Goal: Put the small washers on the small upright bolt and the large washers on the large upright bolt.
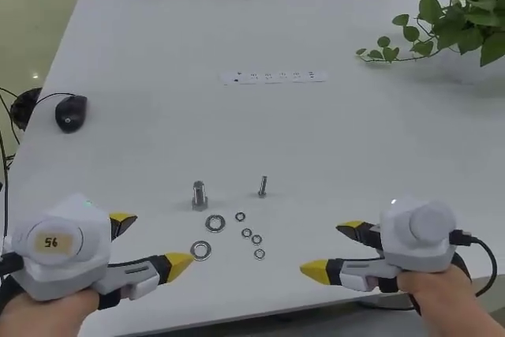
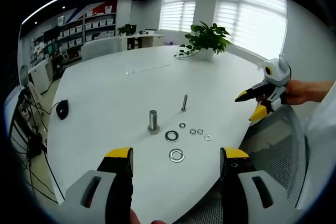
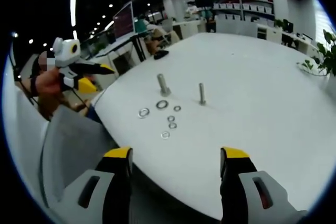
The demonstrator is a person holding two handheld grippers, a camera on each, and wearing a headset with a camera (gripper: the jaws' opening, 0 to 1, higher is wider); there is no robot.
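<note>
Our left hand-held gripper (image 1: 154, 241) and right hand-held gripper (image 1: 325, 249) are both wide open and hold nothing, by the near edge of the table (image 1: 331, 140). Two large washers (image 1: 215, 223) lie flat just in front of the large bolt (image 1: 200, 194). Four small washers (image 1: 247, 233) lie near the small bolt (image 1: 263, 187). We should pinch one washer by its rim, then lower its hole straight over the matching bolt.
</note>
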